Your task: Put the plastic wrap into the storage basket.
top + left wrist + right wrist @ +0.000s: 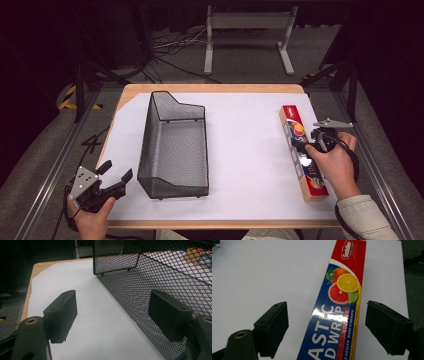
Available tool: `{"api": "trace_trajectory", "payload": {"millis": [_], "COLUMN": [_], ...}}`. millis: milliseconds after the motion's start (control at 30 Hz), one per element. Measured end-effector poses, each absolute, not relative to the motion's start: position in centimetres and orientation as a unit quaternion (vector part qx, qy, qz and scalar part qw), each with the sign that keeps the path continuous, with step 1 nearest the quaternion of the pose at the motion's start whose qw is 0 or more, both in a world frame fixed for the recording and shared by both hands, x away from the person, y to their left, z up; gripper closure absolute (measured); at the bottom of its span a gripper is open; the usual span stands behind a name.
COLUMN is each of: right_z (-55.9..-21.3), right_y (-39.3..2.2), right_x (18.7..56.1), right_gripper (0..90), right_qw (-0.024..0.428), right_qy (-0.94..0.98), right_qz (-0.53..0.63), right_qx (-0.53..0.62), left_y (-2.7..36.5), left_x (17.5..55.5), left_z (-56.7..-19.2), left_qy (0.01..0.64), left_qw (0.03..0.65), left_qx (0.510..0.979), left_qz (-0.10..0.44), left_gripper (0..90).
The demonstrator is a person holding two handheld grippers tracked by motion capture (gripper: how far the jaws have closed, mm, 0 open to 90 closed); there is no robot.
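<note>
Plastic wrap box [337, 312] | lies between right hand-held gripper [337, 322] jaws | untouched

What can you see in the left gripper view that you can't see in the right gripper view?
The left gripper view has the black wire mesh basket close beside its open jaws, plus the table's wooden edge past the white sheet.

The right gripper view has the plastic wrap box up close between its open jaws, so you can read the lettering and see the citrus fruit picture.

Both have the white sheet on the table. A colourful corner of the box peeks through the mesh too.
</note>
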State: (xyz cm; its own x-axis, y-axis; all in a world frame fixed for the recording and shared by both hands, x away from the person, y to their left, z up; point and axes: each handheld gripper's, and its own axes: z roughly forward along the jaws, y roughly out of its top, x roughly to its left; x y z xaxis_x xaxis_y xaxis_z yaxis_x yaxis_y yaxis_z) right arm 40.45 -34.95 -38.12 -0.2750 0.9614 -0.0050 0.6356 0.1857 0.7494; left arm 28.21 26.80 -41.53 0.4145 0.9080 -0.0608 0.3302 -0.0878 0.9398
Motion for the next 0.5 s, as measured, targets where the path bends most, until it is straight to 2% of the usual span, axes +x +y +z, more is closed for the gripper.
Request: {"api": "trace_trajectory", "payload": {"millis": [500], "right_z": [-40.6], "right_y": [-35.2], "right_x": [40.8], "right_gripper": [17.4], "right_qw": [0.203], "right_qy": [0.749], "right_qz": [0.263], "right_qx": [0.574], "left_y": [26.8], "left_x": [28.2], "left_z": [-41.6], "left_qy": [0.46], "left_qw": [0.496], "left_qx": [0.676], "left_qz": [0.292], "left_gripper": [24.0]}}
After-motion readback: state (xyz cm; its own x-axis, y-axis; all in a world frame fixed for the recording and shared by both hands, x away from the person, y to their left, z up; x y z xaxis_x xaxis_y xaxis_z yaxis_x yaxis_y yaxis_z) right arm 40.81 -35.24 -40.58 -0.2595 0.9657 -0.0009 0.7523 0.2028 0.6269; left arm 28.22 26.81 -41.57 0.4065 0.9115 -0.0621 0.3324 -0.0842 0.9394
